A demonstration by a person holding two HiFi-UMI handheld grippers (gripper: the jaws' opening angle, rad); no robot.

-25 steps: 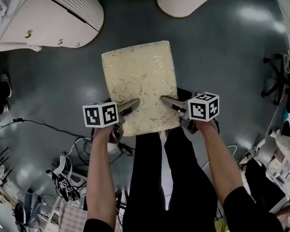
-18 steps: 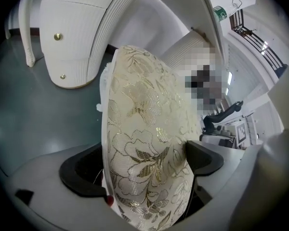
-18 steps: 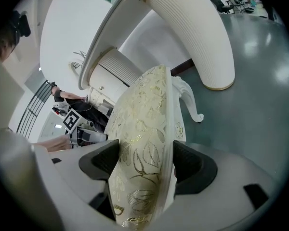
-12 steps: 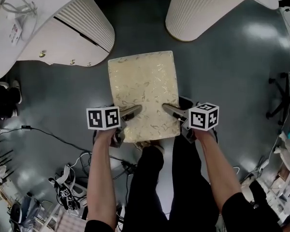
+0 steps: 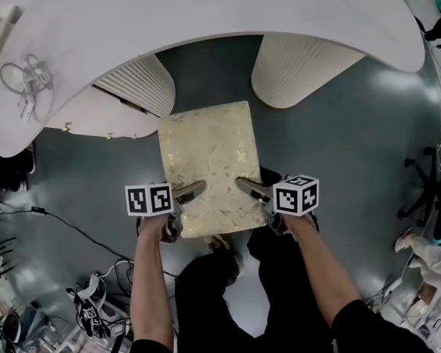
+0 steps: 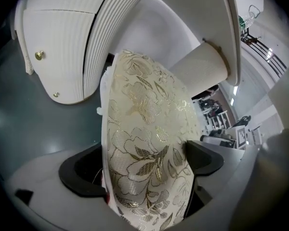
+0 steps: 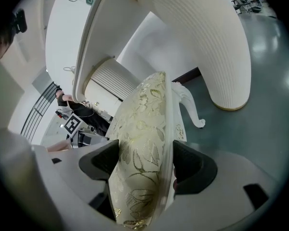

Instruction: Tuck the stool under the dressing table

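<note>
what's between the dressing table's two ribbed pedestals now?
Head view: bare grey floor between the drawer pedestal and the plain pedestal; the stool's far edge sits at the gap's mouth.

The stool (image 5: 209, 160) stands on the floor (image 5: 345, 160). Its far end is between the left pedestal (image 5: 136, 87) and the right pedestal (image 5: 301, 68) of the dressing table (image 5: 206, 13). The left gripper (image 5: 191, 191) is on its near left edge and the right gripper (image 5: 248, 188) on its near right edge.

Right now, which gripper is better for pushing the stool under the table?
Neither alone, probably. Left gripper and right gripper both clamp the stool at its near edge, facing the gap under the dressing table.
</note>
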